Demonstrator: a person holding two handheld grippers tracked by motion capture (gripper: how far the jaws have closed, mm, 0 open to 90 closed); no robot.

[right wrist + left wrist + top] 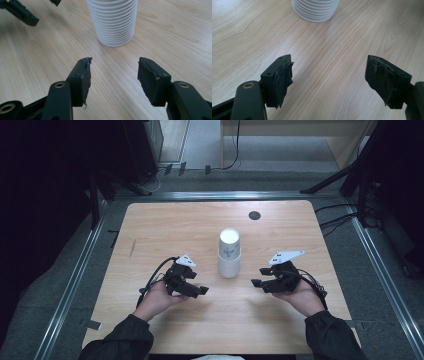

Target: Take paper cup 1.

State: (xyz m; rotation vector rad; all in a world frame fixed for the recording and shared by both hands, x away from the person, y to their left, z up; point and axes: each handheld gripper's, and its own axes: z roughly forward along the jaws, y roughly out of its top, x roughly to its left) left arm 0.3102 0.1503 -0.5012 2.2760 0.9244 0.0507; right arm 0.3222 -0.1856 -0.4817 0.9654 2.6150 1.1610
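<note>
A stack of white ribbed paper cups stands upright in the middle of the wooden table. My left gripper rests low over the table to the stack's left, jaws open, nothing between them. In the left gripper view, the gripper points at bare wood, with the cup stack's base ahead. My right gripper sits to the right of the stack, also open and empty. The right gripper view has the gripper aimed at the cup stack a short way off, with the left gripper at the top left.
A dark round grommet sits near the table's far edge. Metal rails run along the floor on both sides of the table. Cables lie beyond the far right corner.
</note>
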